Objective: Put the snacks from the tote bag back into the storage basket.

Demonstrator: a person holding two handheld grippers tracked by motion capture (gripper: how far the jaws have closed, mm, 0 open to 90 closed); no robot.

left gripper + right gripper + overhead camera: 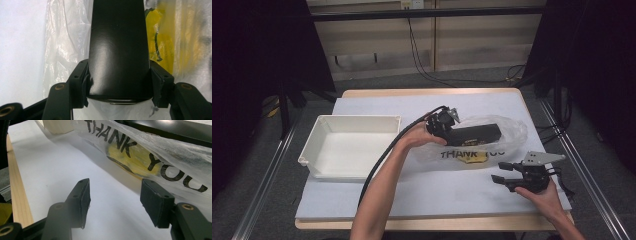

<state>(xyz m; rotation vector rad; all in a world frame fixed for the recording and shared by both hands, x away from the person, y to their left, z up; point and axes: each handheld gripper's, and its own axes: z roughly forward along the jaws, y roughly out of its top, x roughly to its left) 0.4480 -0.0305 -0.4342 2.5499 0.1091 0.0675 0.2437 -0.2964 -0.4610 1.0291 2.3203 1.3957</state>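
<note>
A clear plastic bag (pixel 492 145) printed THANK YOU with a yellow smiley lies on the white mat, right of centre. My left gripper (pixel 444 124) is shut on the end of a long black box (pixel 474 134), which lies over the bag's mouth. In the left gripper view the black box (pixel 119 50) sits clamped between both pads, with the bag (pixel 65 45) beneath. My right gripper (pixel 501 179) rests open near the front right of the mat. In the right gripper view its jaws (pixel 113 202) stand wide apart just short of the bag (pixel 150 157).
An empty white tray (pixel 314 139) stands at the left of the mat. The wooden table edge (pixel 432 223) runs along the front. A black cable (pixel 384 155) trails from the left gripper over the forearm.
</note>
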